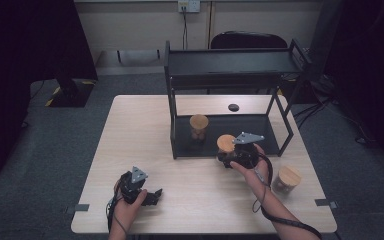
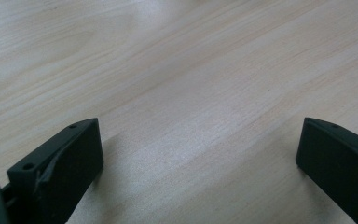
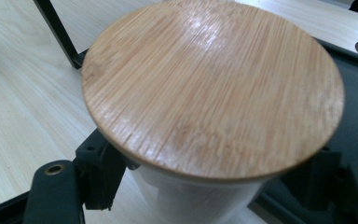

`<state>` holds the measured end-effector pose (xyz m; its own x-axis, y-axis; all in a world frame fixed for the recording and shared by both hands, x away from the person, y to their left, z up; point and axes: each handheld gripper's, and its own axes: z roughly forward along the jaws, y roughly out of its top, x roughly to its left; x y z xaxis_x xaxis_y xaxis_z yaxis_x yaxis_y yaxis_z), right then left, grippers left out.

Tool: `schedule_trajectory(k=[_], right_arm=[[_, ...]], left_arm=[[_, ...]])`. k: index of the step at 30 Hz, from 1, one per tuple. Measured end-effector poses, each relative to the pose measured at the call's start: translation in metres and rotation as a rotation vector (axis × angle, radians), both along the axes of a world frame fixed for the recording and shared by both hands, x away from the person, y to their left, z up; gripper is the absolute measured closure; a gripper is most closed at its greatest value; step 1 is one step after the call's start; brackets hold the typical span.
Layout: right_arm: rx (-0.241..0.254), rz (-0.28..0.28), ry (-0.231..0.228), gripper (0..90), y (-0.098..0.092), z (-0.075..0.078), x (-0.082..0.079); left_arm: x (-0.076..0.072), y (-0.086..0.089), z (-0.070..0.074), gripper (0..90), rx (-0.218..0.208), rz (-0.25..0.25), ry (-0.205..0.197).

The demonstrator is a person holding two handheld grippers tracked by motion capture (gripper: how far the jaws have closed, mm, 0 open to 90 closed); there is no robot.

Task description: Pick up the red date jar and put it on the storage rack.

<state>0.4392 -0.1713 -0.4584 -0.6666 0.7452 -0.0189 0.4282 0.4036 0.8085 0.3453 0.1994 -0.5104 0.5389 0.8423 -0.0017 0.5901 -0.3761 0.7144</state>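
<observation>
1. Right gripper view: the right gripper [image 3: 205,186] has its jaws closed on a glass jar [image 3: 196,200] just under its bamboo lid [image 3: 213,88], one jaw on each side of the glass.
2. That jar stands upright, long axis vertical and lid facing up, at lower centre of the high view [image 1: 225,145], on the front edge of the black rack [image 1: 230,62].
3. Left gripper [image 1: 147,196] sits lower left in the high view, jaws spread wide and holding nothing, low over the wooden table [image 2: 177,70].
4. A second jar [image 1: 198,126] stands deeper in the rack; a third jar [image 1: 287,179] stands at lower right.
5. The held jar's contents are hard to make out; it may be empty.
</observation>
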Motion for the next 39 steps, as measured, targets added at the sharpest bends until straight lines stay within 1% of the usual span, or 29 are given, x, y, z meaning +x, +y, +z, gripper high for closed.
schedule_trajectory(k=[4,9,19,23,29,35,39], right_arm=[[0.006,0.001,-0.001,25.2,0.003,0.002,0.003],[-0.001,0.001,0.000,25.2,0.005,0.002,0.008],[-0.012,-0.014,-0.007,25.2,0.010,0.003,0.020],[-0.008,-0.020,-0.004,25.2,0.011,0.003,0.025],[-0.039,-0.019,-0.013,25.2,0.014,0.004,0.029],[-0.027,-0.026,0.000,25.2,0.017,0.000,0.035],[-0.029,-0.028,-0.001,25.2,0.018,-0.001,0.040]], left_arm=[[0.000,0.000,0.000,0.2,-0.002,0.001,0.000],[0.000,0.000,0.000,0.2,-0.002,0.001,-0.001],[0.000,0.000,0.000,0.2,0.000,0.000,0.000],[0.000,0.000,0.000,0.2,-0.002,0.001,-0.001],[0.000,0.000,0.000,0.2,0.000,0.000,0.000],[0.000,0.000,0.000,0.2,0.000,0.000,0.000],[0.000,0.000,0.000,0.2,-0.002,0.001,0.000]])
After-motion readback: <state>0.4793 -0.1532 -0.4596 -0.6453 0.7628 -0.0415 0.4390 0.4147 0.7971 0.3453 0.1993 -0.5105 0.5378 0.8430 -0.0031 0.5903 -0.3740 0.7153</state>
